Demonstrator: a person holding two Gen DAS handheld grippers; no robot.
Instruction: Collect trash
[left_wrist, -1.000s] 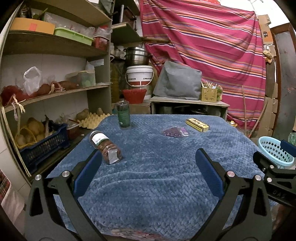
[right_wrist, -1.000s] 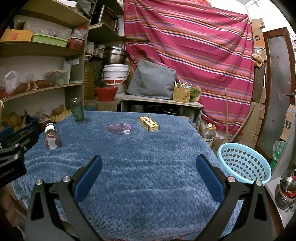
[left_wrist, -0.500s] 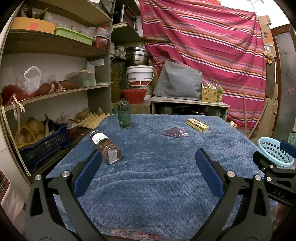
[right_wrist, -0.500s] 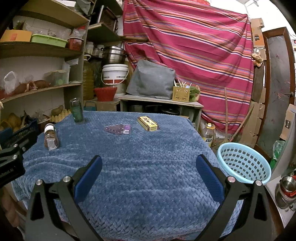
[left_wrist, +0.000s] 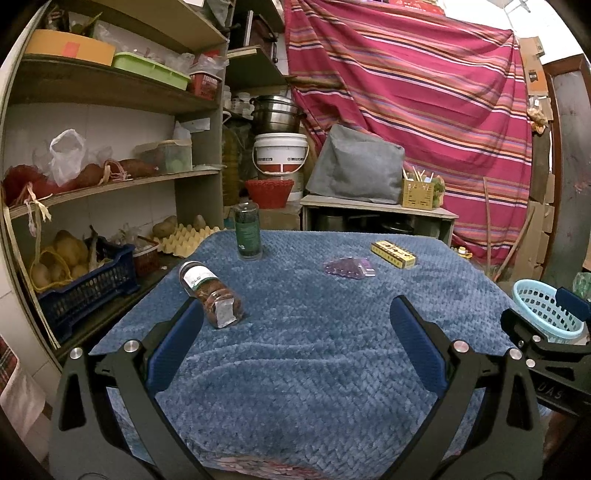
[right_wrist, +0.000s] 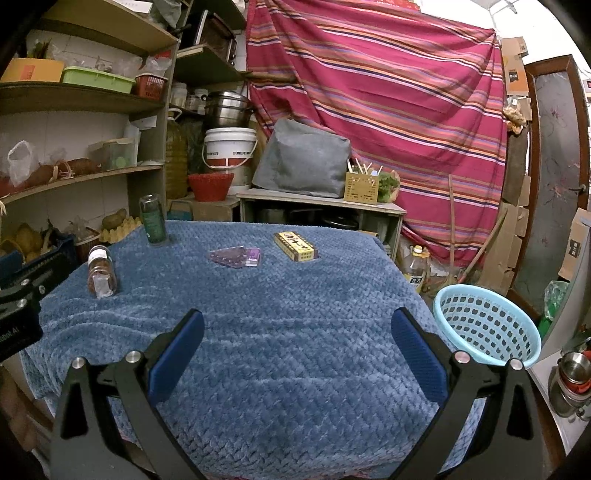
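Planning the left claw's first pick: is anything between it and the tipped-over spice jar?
Nothing visible. The left claw is open over bare blue blanket, and the spice jar lies on its side just ahead of the left finger. The green bottle stands farther back.

Spice jar label too small to read; basket partly hidden.

On the tabletop: two jars, one upright, one lying; one purple packet; one yellow box. Beside it, one blue basket.
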